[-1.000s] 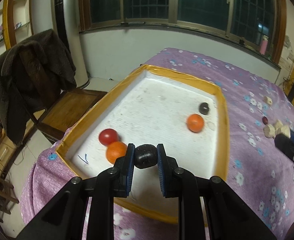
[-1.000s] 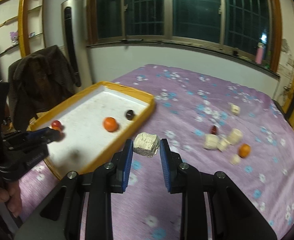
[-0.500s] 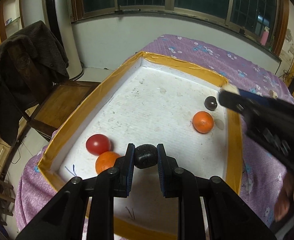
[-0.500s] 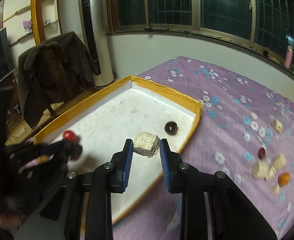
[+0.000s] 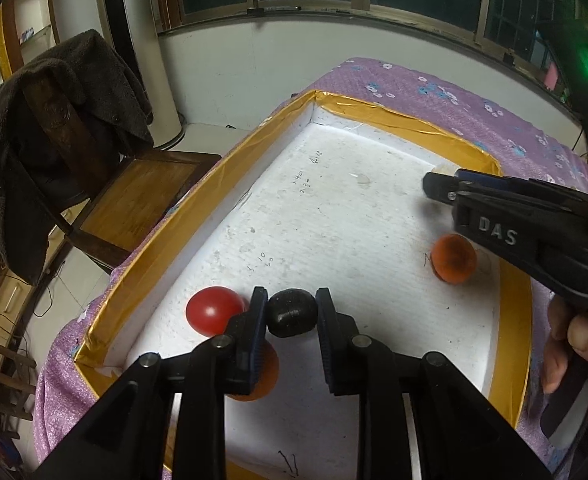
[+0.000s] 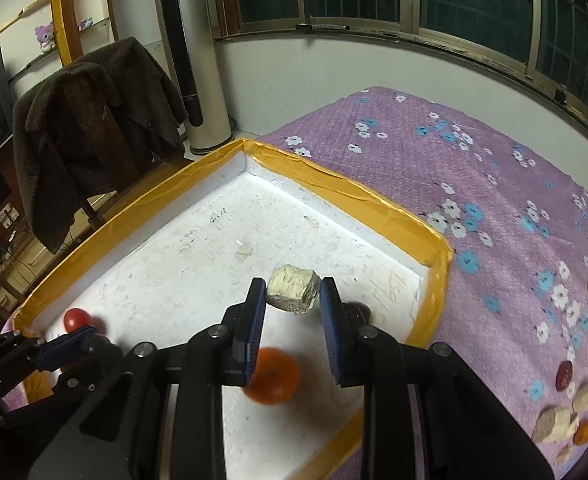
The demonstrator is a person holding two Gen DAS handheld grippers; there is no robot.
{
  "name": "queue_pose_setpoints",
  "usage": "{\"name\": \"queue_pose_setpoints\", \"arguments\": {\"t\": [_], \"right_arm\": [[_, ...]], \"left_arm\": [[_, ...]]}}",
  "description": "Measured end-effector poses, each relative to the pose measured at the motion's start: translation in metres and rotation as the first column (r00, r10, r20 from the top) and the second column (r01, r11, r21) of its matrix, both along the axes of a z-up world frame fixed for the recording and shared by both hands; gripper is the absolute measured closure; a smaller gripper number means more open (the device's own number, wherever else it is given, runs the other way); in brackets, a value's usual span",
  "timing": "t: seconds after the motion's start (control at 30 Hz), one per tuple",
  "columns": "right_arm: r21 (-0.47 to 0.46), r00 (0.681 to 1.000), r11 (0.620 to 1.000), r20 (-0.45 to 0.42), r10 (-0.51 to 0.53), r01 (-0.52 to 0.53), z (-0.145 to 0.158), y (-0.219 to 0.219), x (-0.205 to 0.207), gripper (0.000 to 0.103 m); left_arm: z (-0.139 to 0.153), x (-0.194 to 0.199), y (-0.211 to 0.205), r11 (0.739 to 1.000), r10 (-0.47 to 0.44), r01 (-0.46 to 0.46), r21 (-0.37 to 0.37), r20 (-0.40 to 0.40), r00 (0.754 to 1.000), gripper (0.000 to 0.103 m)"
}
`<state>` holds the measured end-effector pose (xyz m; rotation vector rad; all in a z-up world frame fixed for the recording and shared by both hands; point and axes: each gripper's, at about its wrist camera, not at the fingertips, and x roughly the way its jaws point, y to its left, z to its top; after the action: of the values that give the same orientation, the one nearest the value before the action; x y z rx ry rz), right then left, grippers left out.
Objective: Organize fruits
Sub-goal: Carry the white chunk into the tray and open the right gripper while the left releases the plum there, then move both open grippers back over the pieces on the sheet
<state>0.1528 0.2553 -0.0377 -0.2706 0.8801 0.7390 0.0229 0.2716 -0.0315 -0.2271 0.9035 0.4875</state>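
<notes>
My left gripper (image 5: 291,320) is shut on a dark round fruit (image 5: 292,313), held over the near left part of the white foam tray (image 5: 334,216) with a yellow taped rim. A red fruit (image 5: 213,310) and an orange fruit (image 5: 259,376) lie just under it. My right gripper (image 6: 292,308) is shut on a pale beige fruit chunk (image 6: 292,289), held over the tray's right side. Another orange fruit (image 6: 273,376) lies below it, and a dark fruit (image 6: 360,312) is half hidden behind the right finger. The right gripper also shows in the left wrist view (image 5: 434,188).
Pale chunks (image 6: 556,426), a small dark red fruit (image 6: 563,374) and a small orange fruit (image 6: 586,431) lie on the purple flowered cloth (image 6: 494,200) right of the tray. A wooden chair with a dark coat (image 5: 53,120) stands left of the table.
Both grippers have moved further over the tray with their fruits. The right gripper has come in from the cloth across the tray's rim. The left gripper has lowered toward the red and orange fruits.
</notes>
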Motion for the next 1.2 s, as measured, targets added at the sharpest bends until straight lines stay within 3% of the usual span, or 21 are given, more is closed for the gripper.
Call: {"name": "queue_pose_setpoints", "arguments": {"t": [0.03,0.07,0.1,0.2,0.4,0.5,0.67,0.87,0.93,1.2], "right_arm": [[-0.007,1.000,1.000,0.001,0.000,0.000,-0.001,0.002,0.002,0.073],[-0.020,1.000,1.000,0.002,-0.002,0.002,-0.003,0.006,0.003,0.072],[-0.024,1.000,1.000,0.001,-0.005,0.005,-0.004,0.007,0.004,0.063],[0.013,1.000,1.000,0.009,-0.013,0.012,0.003,0.000,0.001,0.048],[0.077,0.993,0.992,0.051,-0.107,0.103,0.032,-0.059,-0.016,0.036],[0.122,0.980,0.976,0.062,-0.187,0.178,0.043,-0.111,-0.033,0.018],[0.136,0.948,0.941,0.038,-0.316,0.308,0.044,-0.207,-0.056,0.009],[0.076,0.881,0.880,0.032,-0.473,0.470,0.027,-0.310,-0.052,0.009],[0.056,0.863,0.862,0.019,-0.505,0.503,0.021,-0.331,-0.043,0.013],[-0.017,0.860,0.860,-0.019,-0.510,0.510,-0.004,-0.336,0.008,0.038]], "left_arm": [[0.001,-0.001,0.000,1.000,0.002,-0.002,-0.001,0.005,1.000,0.064],[0.002,-0.002,0.000,1.000,0.001,-0.001,-0.002,0.011,1.000,0.046],[0.004,-0.005,0.000,1.000,0.002,-0.002,0.004,0.020,1.000,0.034],[0.015,-0.016,-0.003,0.999,0.017,-0.019,0.034,0.056,0.998,0.029],[0.032,-0.035,-0.020,1.000,0.020,-0.020,-0.004,0.144,0.989,0.023],[0.037,-0.036,-0.049,0.999,-0.041,0.043,-0.009,0.164,0.986,0.022],[0.036,-0.029,-0.106,0.983,-0.177,0.181,-0.007,0.176,0.968,0.021],[0.026,-0.007,-0.167,0.954,-0.299,0.301,0.004,0.130,0.945,0.021],[0.025,0.002,-0.178,0.947,-0.321,0.322,0.012,0.118,0.940,0.021],[0.017,0.030,-0.205,0.929,-0.371,0.370,0.030,0.083,0.925,0.021]]}}
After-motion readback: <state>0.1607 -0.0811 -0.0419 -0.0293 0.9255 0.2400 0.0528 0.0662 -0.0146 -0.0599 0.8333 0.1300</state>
